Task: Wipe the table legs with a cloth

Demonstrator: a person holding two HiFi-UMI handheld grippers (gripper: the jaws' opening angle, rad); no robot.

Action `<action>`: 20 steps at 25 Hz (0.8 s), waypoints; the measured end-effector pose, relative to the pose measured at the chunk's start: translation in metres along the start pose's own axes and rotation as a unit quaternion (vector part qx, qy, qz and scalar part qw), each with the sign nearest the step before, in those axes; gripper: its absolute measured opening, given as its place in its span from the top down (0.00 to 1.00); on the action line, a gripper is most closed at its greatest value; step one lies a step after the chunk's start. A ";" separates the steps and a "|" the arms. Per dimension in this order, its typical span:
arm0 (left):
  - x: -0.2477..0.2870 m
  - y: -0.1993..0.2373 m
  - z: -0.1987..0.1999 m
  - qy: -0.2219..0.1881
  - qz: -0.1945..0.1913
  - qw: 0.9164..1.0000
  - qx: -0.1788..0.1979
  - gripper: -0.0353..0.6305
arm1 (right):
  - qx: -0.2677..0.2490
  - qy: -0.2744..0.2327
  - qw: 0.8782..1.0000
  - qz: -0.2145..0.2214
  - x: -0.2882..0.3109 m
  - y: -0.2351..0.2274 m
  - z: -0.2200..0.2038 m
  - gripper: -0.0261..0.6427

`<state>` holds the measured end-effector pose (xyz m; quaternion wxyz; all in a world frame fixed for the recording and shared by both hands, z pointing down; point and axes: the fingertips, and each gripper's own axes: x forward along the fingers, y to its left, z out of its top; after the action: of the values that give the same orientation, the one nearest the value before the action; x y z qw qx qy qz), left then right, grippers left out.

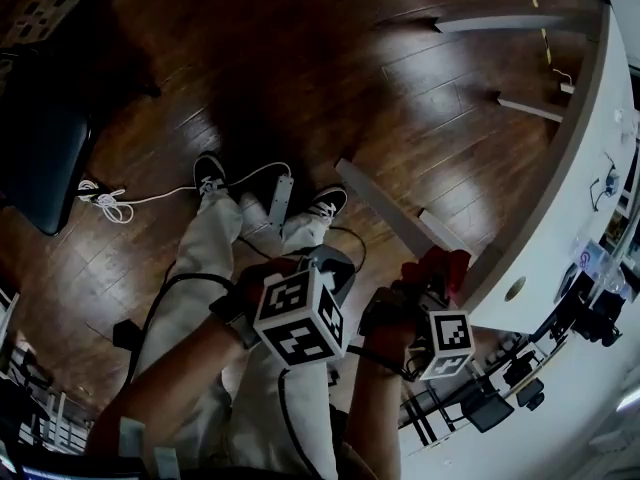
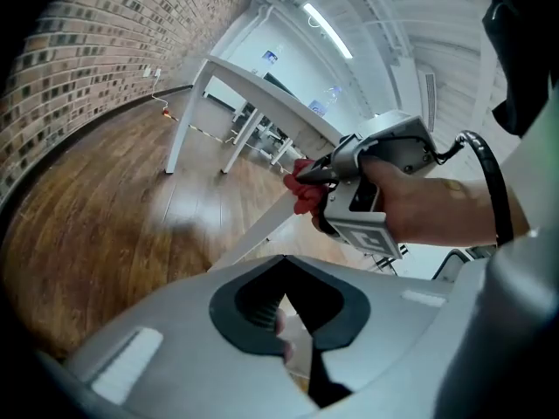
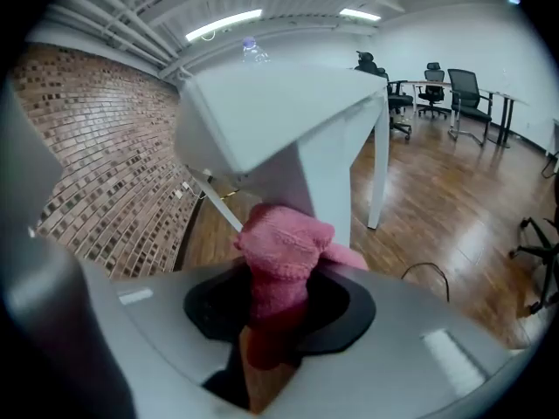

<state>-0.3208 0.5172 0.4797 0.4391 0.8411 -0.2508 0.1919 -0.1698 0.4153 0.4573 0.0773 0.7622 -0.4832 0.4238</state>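
Note:
A white table point(image 1: 560, 198) curves along the right of the head view. One slanted white table leg point(image 1: 395, 213) runs from the floor up under its edge. My right gripper point(image 1: 438, 280) is shut on a red-pink cloth point(image 1: 447, 266), holding it at the top of that leg. In the right gripper view the cloth point(image 3: 281, 256) bulges out of the jaws just in front of the table leg point(image 3: 327, 177). The left gripper view shows the right gripper point(image 2: 325, 178) and cloth point(image 2: 303, 192) from the side. My left gripper point(image 1: 332, 268) hangs left of it, over the person's legs; its jaws are hidden.
A dark wood floor point(image 1: 300, 68) lies below. On it are a power strip point(image 1: 281, 197) with cables, a coiled white cable point(image 1: 112, 206) and a black chair point(image 1: 40, 153) at left. More table legs point(image 1: 505, 23) stand farther back. Office chairs point(image 3: 458, 85) and a brick wall point(image 3: 96, 147) lie beyond.

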 end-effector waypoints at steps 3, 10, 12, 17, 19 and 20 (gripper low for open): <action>0.005 0.005 -0.009 0.000 0.005 1.000 -0.001 0.95 | -0.004 0.008 1.000 -0.011 0.015 -0.002 -0.018 0.79; 0.020 0.031 -0.035 -0.002 0.038 0.999 -0.030 0.95 | -0.027 0.037 0.999 -0.026 0.059 -0.019 -0.058 0.79; 0.027 0.037 -0.041 0.001 0.047 0.998 -0.037 0.95 | -0.024 0.047 0.998 -0.032 0.072 -0.025 -0.070 0.79; 0.043 0.045 -0.050 0.012 0.061 0.997 -0.053 0.95 | -0.023 0.074 0.996 -0.051 0.102 -0.042 -0.097 0.79; 0.048 0.052 -0.054 0.017 0.068 0.996 -0.057 0.95 | -0.022 0.085 0.994 -0.059 0.117 -0.049 -0.109 0.79; 0.050 0.056 -0.057 0.019 0.072 0.995 -0.060 0.95 | -0.021 0.090 0.994 -0.064 0.124 -0.052 -0.116 0.79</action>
<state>-0.3201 0.5248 0.5737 0.4783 0.7893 -0.3132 0.2239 -0.1727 0.4202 0.6351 0.1631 0.7489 -0.4329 0.4745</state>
